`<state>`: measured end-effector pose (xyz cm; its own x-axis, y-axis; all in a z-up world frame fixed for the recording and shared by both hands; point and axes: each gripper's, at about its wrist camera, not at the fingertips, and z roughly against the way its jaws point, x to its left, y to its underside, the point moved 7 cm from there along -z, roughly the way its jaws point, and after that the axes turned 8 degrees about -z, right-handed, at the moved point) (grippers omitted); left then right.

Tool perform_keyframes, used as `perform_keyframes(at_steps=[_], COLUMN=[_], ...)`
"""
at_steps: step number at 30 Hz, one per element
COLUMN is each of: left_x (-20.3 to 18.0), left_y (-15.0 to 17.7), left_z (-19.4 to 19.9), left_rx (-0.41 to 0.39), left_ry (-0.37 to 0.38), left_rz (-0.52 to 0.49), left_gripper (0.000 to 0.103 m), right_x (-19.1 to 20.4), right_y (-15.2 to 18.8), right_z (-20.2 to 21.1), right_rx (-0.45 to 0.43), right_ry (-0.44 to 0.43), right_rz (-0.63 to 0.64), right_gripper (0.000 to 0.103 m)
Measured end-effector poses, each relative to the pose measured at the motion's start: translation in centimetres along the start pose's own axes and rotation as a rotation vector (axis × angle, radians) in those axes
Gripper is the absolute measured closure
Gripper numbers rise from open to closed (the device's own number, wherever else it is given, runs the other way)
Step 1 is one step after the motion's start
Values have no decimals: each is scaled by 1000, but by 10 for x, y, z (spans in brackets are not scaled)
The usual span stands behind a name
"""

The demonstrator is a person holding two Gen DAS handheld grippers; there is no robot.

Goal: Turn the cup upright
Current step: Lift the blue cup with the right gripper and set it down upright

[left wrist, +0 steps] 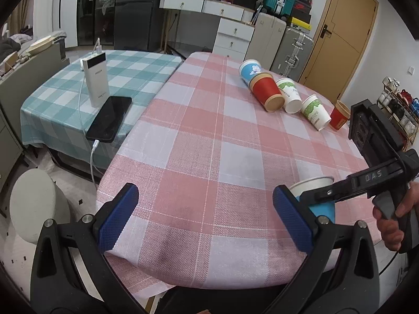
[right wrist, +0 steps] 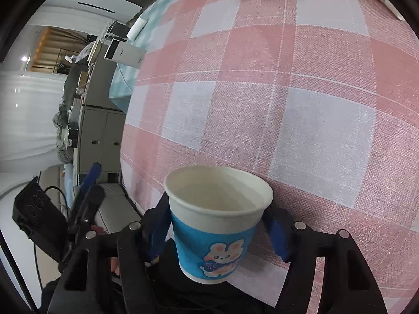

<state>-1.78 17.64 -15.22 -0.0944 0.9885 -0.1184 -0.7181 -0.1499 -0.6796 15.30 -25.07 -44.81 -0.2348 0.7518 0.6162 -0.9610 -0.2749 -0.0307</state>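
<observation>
A blue paper cup with a white rim and a rabbit print [right wrist: 217,225] is held in my right gripper [right wrist: 217,233], whose blue fingers [right wrist: 157,235] press on its two sides. The cup's mouth faces up, and it sits at the near edge of the pink checked table [right wrist: 288,104]. The same cup [left wrist: 318,196] shows in the left wrist view, clamped in the right gripper, behind my left gripper's right finger. My left gripper [left wrist: 207,219] is open and empty above the table's near edge.
Several paper cups lie on their sides at the far right of the table: a blue one [left wrist: 250,69], a red one [left wrist: 269,91], two white-green ones [left wrist: 290,94], another red one [left wrist: 339,116]. A phone [left wrist: 110,117] and power bank [left wrist: 95,78] sit on the green checked table at left.
</observation>
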Motion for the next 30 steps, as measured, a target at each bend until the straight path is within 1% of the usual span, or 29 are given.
perform_keyframes(at_steps=[1,2,5,8,10,12,13,14,19,21,23,26,30], left_x=[1,1,-1,-10,-20,-32,-39,-47,-87,-100,-111,-123,-136], left_y=[0,1,-1,-6,-10,-15,-19,-22,-42,-47,-52,-55,-51], left_z=[-3,-6,-12,-15,-20,-25,-27,-29,-35,-37,-38,-40,-44], left_rx=[8,16,24,25,30,39,40,37,11,8,3,-3,17], left_ry=[5,8,16,32,52,70,81,88,112,122,125,126,131], left_rz=[5,7,2,-5,-14,-29,-40,-52,-122,-142,-157,-165,-178], left_gripper=[1,1,1,1,1,1,1,1,1,1,1,1,1], right_x=[2,2,1,-14,-29,-47,-53,-59,-80,-88,-95,-103,-106], right_y=[1,1,4,11,19,28,33,37,55,54,49,38,12], right_z=[3,6,28,59,80,101,111,120,149,151,149,144,143], right_rx=[-10,-30,-121,-265,-381,-501,-554,-604,-851,-901,-924,-922,-924], right_ry=[-14,-28,-80,-93,-65,-54,-63,-61,104,131,159,192,228], right_rz=[6,6,3,10,12,-36,-54,-57,-24,-21,-12,3,1], right_gripper=[43,43,44,44,44,44,44,44,43,43,43,43,43])
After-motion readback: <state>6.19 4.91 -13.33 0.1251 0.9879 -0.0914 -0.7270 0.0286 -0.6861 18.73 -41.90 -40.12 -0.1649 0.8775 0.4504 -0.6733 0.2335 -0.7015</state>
